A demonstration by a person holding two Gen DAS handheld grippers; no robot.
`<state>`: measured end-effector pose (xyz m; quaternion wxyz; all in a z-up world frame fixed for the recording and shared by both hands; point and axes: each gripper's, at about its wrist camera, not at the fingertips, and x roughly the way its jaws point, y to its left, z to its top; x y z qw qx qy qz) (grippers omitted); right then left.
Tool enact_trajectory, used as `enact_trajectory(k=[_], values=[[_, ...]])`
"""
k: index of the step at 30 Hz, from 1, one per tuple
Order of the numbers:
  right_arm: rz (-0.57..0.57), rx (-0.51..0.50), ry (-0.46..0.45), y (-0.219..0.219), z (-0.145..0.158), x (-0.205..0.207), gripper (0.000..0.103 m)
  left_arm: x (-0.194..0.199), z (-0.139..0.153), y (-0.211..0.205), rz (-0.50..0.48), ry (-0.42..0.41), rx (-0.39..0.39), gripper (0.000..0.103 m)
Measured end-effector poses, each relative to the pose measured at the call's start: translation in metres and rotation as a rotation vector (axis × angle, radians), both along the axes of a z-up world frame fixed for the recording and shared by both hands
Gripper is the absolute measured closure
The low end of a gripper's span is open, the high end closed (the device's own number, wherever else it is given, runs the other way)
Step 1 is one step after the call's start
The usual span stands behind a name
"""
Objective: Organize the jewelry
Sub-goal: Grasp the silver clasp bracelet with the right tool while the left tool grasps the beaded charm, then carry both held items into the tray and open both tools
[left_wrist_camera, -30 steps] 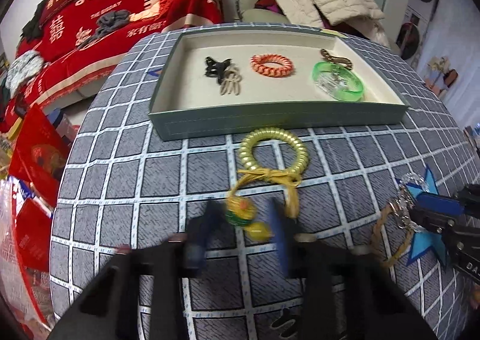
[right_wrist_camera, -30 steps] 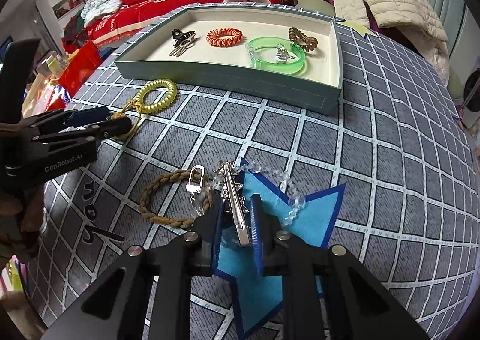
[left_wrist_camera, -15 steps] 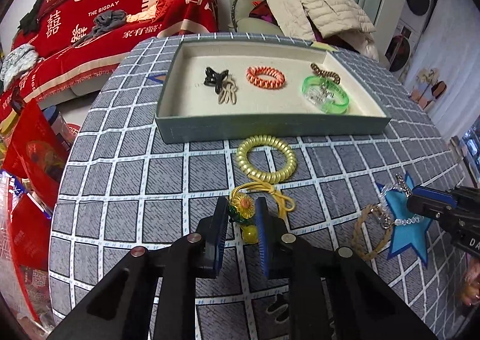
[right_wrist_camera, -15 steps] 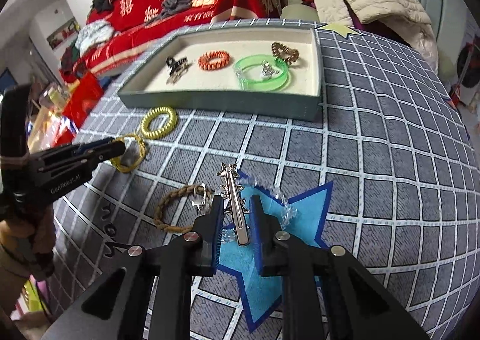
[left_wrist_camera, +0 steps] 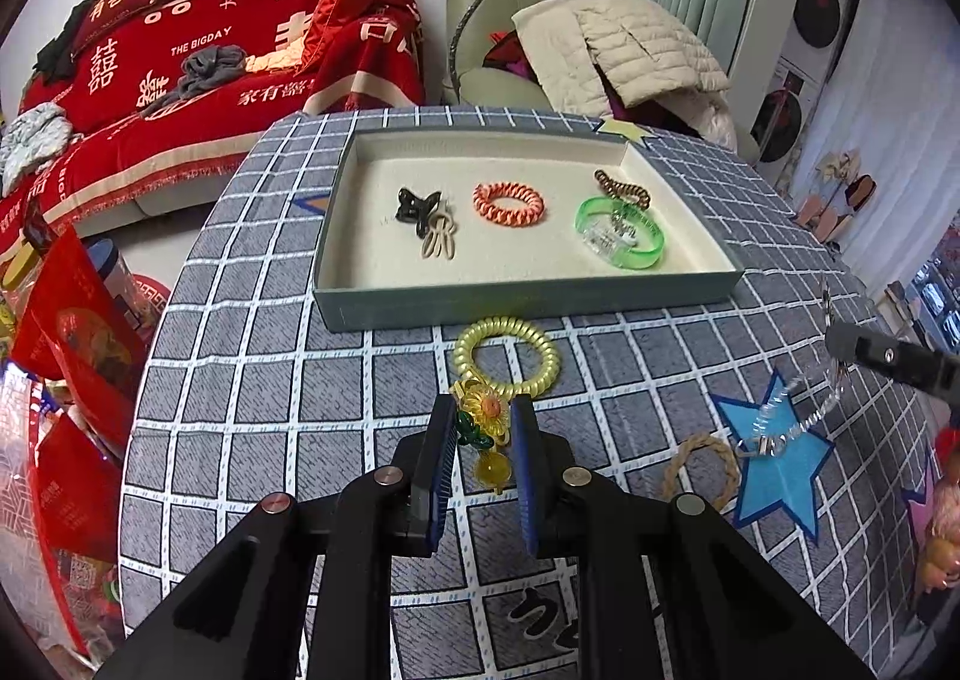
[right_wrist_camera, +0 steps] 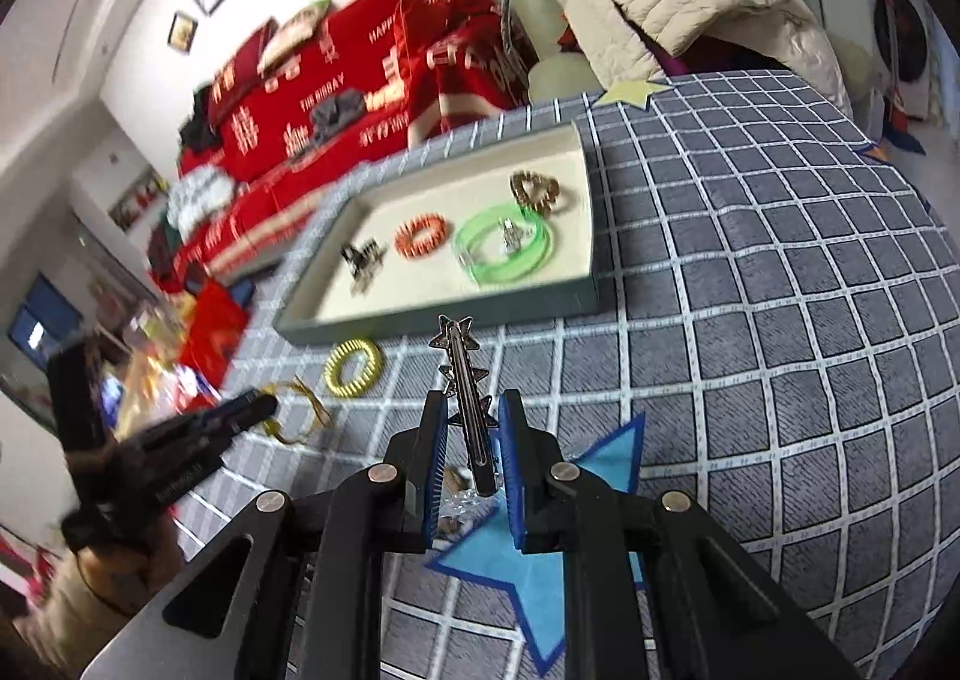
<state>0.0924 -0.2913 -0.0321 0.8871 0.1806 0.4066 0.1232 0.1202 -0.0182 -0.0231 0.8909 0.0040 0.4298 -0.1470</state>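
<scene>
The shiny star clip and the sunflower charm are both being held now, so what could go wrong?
1. The silver star hair clip sits between the right gripper's fingers with a clear bead bracelet hanging from it; the bracelet might drop.
2. The left gripper pinches only the sunflower charm; the yellow coil bracelet trails and could catch the tray wall.

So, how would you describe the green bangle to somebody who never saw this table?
Find the shallow grey tray with a cream lining on the checked tablecloth. The green bangle lies at its right end, beside a brown coil tie. It alone is a clear, bright green hoop.
</scene>
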Motion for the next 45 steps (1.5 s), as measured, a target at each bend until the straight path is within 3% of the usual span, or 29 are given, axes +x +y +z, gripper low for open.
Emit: enact_trajectory(k=[7,9,13,19,26,27,28,30,34,41,42,45], values=[[-0.024,0.093,-0.082,-0.005,0.019,0.000,0.085,0.001,0.013,-0.001,-0.009,-0.027,-0.012,0.063],[-0.025,0.111,-0.089,-0.005,0.022,0.002,0.095,0.002,0.016,0.000,-0.009,-0.034,-0.017,0.063],[-0.026,0.086,-0.082,-0.004,0.024,0.007,0.095,0.005,0.020,0.002,-0.009,-0.042,-0.020,0.063],[0.025,-0.039,0.079,0.004,-0.007,0.022,0.093,0.005,0.020,0.005,-0.003,-0.042,-0.023,0.063],[0.225,-0.344,0.162,0.029,-0.045,0.010,0.092,0.005,0.017,0.010,-0.001,-0.031,-0.017,0.063],[0.251,-0.364,0.150,0.030,-0.044,0.008,0.088,0.004,0.017,0.010,-0.001,-0.031,-0.015,0.063],[0.276,-0.392,0.145,0.030,-0.042,0.005,0.069,0.004,0.016,0.011,-0.001,-0.031,-0.012,0.063],[0.306,-0.430,0.118,0.029,-0.039,0.003,0.045,0.004,0.016,0.011,0.001,-0.030,-0.009,0.063],[0.415,-0.483,0.096,0.038,-0.034,-0.002,0.045,0.003,0.016,0.012,0.006,-0.027,-0.009,0.063],[0.618,-0.688,0.132,0.076,-0.053,0.004,0.061,0.003,0.015,0.009,-0.004,-0.022,-0.013,0.063],[0.628,-0.690,0.131,0.080,-0.053,0.005,0.065,0.003,0.016,0.008,-0.006,-0.021,-0.016,0.063],[0.635,-0.666,0.156,0.086,-0.054,0.006,0.090,0.003,0.017,0.009,-0.009,-0.022,-0.023,0.063]])
